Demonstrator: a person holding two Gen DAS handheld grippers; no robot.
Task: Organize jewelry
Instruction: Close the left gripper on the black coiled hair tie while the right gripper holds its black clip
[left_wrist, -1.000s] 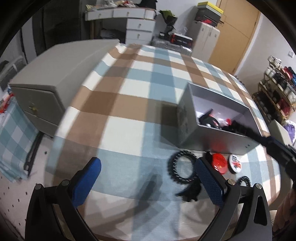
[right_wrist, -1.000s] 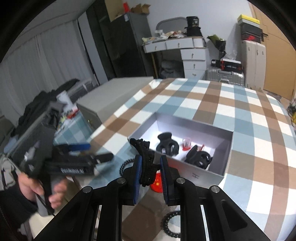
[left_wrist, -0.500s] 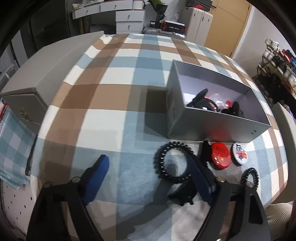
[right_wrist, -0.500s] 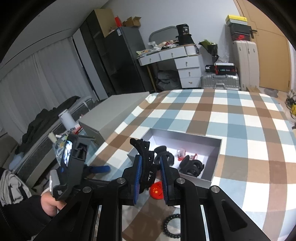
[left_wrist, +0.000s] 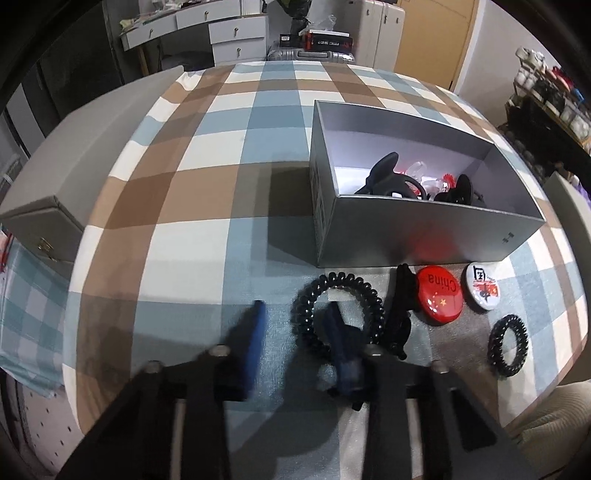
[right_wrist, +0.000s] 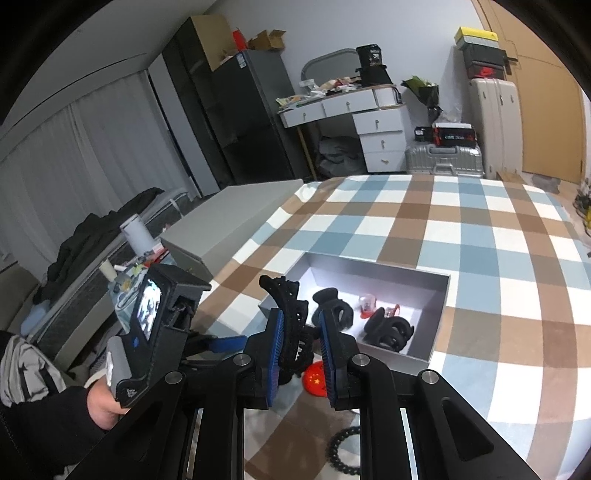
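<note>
The right claw (right_wrist: 300, 345) is clamped on a black hair claw clip (right_wrist: 286, 308), its blue pads (right_wrist: 275, 347) pressing the clip's sides; the clip's long curved axis runs up and away from the pads, its toothed end arching up and to the left, above the near-left corner of the open grey box (right_wrist: 437, 325). Inside that box lie two more black claw clips (right_wrist: 388, 328) and a small clear-and-red item (right_wrist: 367, 304), too small to make out. The box rests on a blue, brown and white checked cloth (left_wrist: 207, 147) over the worktop, with its long axis running from near-left to far-right in the left wrist view. The left claw (left_wrist: 295, 332) is open, one blue pad (left_wrist: 255, 332) outside and the other over the ring of a large black spiral hair tie (left_wrist: 338, 308) lying flat just in front of the box. Beside the tie lies another black hair clip (left_wrist: 400, 310), its long axis pointing toward the box wall, touching a round red badge (left_wrist: 439, 295) printed "China" with a flag, the word upside down from this view. Next to it is a white round badge (left_wrist: 482, 286) with red and black print that I cannot read, and nearer, well apart, a smaller black spiral hair tie (left_wrist: 508, 345).
</note>
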